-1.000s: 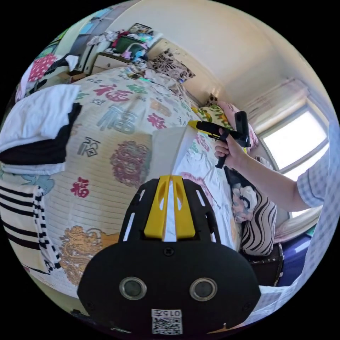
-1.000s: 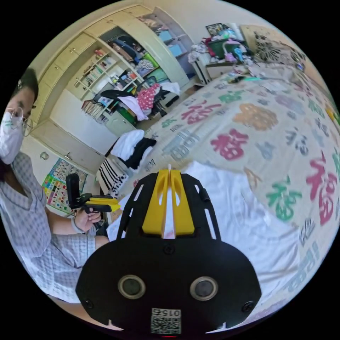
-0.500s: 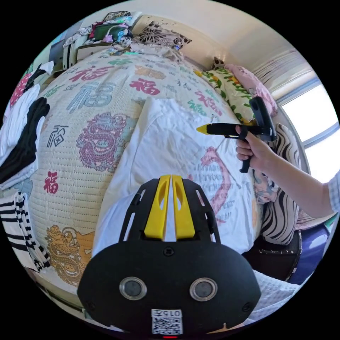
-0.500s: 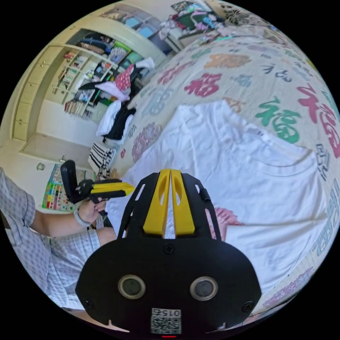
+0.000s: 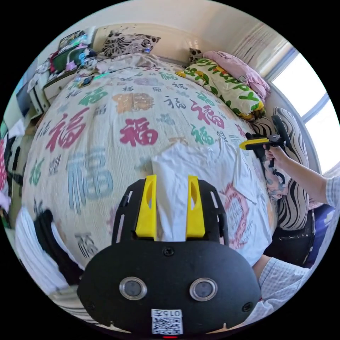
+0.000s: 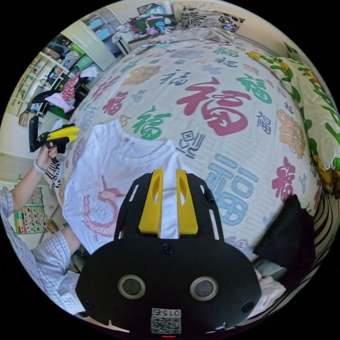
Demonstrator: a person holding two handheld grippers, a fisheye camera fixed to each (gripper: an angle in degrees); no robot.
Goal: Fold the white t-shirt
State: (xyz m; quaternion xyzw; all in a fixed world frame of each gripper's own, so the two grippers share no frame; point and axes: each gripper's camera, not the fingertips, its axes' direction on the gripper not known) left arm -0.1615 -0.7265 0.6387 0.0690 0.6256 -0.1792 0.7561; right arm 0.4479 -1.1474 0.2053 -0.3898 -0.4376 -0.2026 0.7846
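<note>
**White t-shirt flat on bed, both grippers released**

Left gripper [image 5: 171,180]: yellow jaws spread apart, white cloth visible in the gap, not pinched. Right gripper [image 6: 166,175]: jaws parted, narrower gap, above the shirt's sleeve area, nothing clamped. White t-shirt [image 6: 106,170] lies spread on the patterned bedspread [image 6: 226,106] near the bed edge, pink print facing up, collar toward the bed's middle. Farther off: green-lettered pillow [image 5: 226,85], floral cushion [image 5: 129,42] by the wall.
</note>
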